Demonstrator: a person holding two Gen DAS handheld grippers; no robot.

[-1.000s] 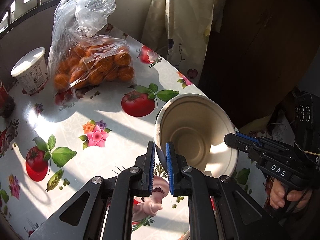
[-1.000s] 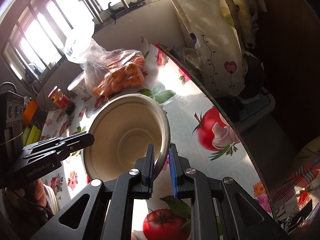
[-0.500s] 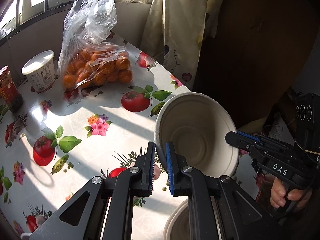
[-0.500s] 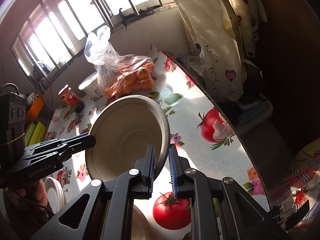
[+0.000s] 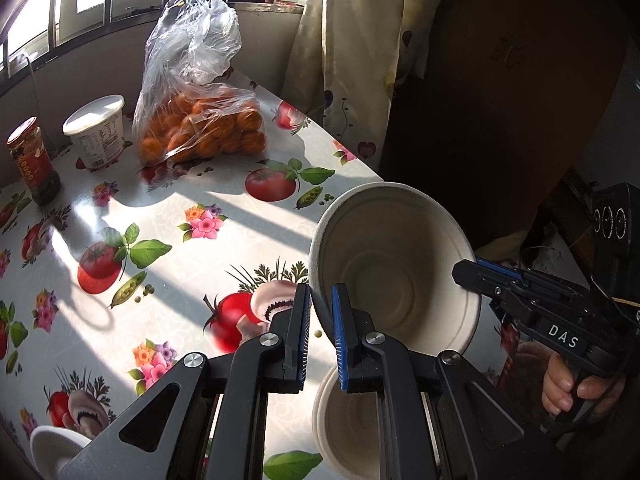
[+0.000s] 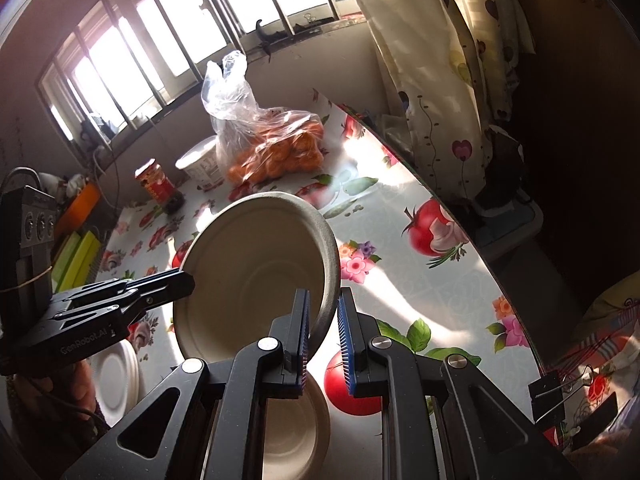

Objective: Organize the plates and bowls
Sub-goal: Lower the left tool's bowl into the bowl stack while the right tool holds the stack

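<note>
Overhead, matte round pulp bowl [image 5: 394,276]

Held bowl [image 5: 394,264] above table bowl [image 5: 348,428], fruit bag [image 5: 200,120] behind

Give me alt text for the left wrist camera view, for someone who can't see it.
A beige paper bowl, tilted on its side, is held above a floral tablecloth, its rim gripped by the left gripper at the near edge and the right gripper at the far edge. A second bowl sits on the table just below. Behind are a bag of oranges, a white tub and a jar.
</note>
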